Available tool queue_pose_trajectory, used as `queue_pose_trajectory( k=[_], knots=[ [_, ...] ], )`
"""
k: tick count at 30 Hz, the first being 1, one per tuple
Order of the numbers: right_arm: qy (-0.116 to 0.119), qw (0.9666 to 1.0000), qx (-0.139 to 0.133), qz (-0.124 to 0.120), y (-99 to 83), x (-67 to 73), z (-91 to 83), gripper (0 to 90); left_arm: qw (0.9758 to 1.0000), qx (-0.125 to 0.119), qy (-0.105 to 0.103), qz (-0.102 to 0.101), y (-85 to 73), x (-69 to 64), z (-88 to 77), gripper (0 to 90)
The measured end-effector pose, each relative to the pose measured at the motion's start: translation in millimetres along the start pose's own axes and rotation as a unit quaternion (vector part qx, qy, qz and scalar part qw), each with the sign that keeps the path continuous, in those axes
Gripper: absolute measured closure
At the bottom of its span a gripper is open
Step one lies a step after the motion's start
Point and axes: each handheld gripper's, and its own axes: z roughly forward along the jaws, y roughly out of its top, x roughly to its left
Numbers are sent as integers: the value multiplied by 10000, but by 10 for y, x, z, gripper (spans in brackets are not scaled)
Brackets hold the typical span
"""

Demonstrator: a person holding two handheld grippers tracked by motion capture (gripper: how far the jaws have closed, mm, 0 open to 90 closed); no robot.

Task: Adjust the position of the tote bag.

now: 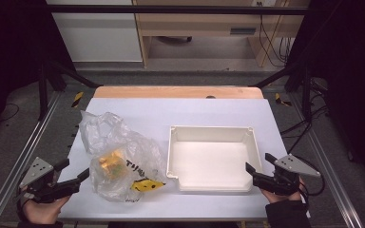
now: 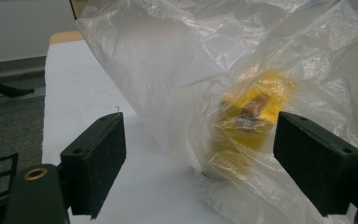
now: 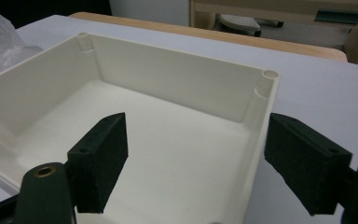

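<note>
white tabletop [image 1: 138, 110] with a strip of bare wood along the far edge, dark floor and metal rails round it, so a pretty plain setup. we've got two things on it: a crumpled clear plastic bag [image 1: 119, 156] on the left half with something yellow-orange inside [image 1: 110, 164], and an empty cream tray [image 1: 212, 159] just right of centre, the bag's edge close beside the tray's near left corner.

the relation that matters for us: the bag sits straight in front of the left gripper [image 1: 72, 178], up and to the right of it in the high view, near but not touching. our left hand is clearly the nearer one; the right would have to cross over the whole tray. in the left gripper view the yellow lump [image 2: 251, 114] lines up between the two black jaws, a bit toward the right one, and both pads stand wide apart with nothing pinched.

the bag doesn't really point anywhere, it's a loose heap, but its long axis runs from the far left corner down toward the near middle, with the weighty bit at the near end and the slack film trailing away behind.

right gripper [image 1: 259, 167] hovers at the tray's near right corner, jaws wide and holding nothing; in its own view the tray's right wall [image 3: 256, 135] sits between the pads, no contact that we can see. our guess is the left goes in for the bag first.
</note>
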Motion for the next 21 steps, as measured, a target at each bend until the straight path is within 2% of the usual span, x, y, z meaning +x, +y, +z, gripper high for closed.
queue_pose_trajectory(
  k=[5, 13, 21],
  knots=[
    [123, 9999, -15, -52, 45, 88, 44, 219, 10000, -24, -50, 16, 24, -22, -8, 170],
    [397, 9991, 24, -165, 141, 324, 156, 230, 9998, -122, -94, 87, 89, -71, -26, 181],
    [749, 9969, 14, -230, 233, 547, 283, 233, 9998, -86, -124, 133, 143, -110, -16, 189]
  ],
)
